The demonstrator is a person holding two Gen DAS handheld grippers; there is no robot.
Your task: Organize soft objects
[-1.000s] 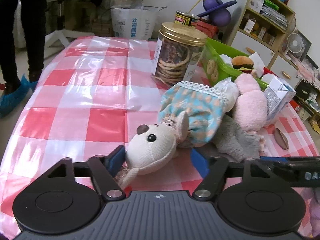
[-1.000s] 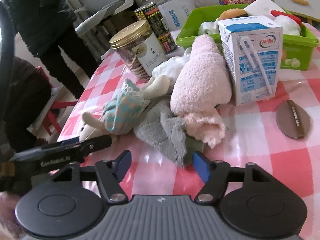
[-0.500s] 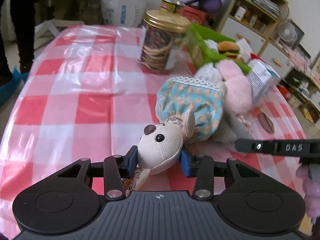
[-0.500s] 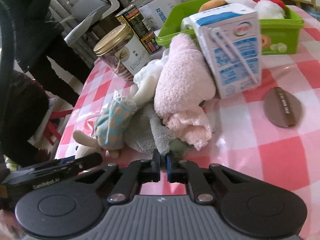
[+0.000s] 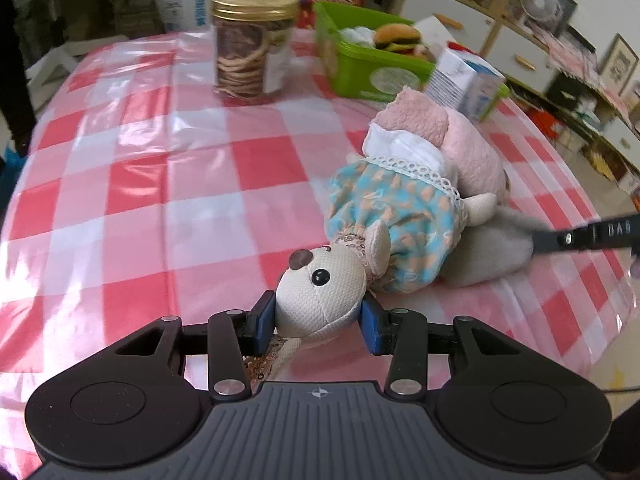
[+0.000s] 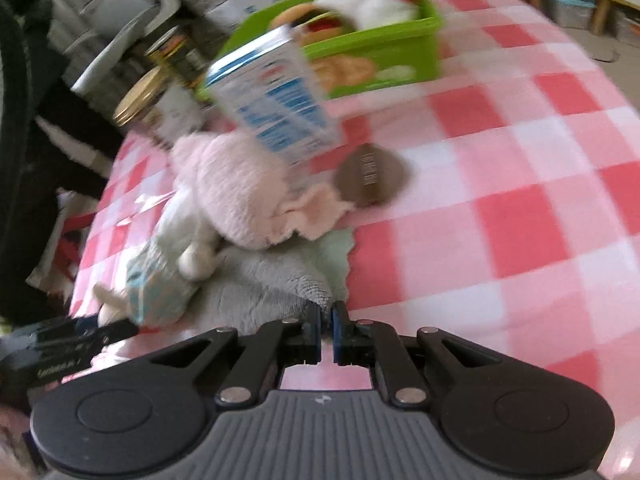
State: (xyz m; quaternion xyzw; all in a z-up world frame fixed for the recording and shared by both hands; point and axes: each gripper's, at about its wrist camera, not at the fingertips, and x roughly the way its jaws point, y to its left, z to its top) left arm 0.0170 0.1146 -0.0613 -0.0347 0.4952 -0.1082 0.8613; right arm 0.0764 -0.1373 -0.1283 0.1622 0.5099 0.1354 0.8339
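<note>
My left gripper (image 5: 318, 318) is shut on the head of a cream mouse doll (image 5: 320, 292) in a blue dress (image 5: 396, 216). The doll lies on the checked tablecloth (image 5: 160, 200), against a pink plush (image 5: 460, 140) and a grey towel (image 5: 492, 252). My right gripper (image 6: 327, 326) is shut on the edge of the grey towel (image 6: 276, 284). The pink plush (image 6: 232, 188) and the doll (image 6: 160, 280) lie on that towel. A green bin (image 5: 368, 64) with a burger toy (image 5: 398, 36) stands at the far side.
A milk carton (image 6: 272, 104) tilts against the pink plush. A brown oval pad (image 6: 372, 176) lies beside it. A gold-lidded cookie jar (image 5: 250, 48) stands far left of the bin, with cans behind. Shelves and drawers stand to the right of the table.
Both grippers closed: the left on the doll's head, the right on the towel edge. The pile has been dragged nearer, away from the jar, and the milk carton now tilts.
</note>
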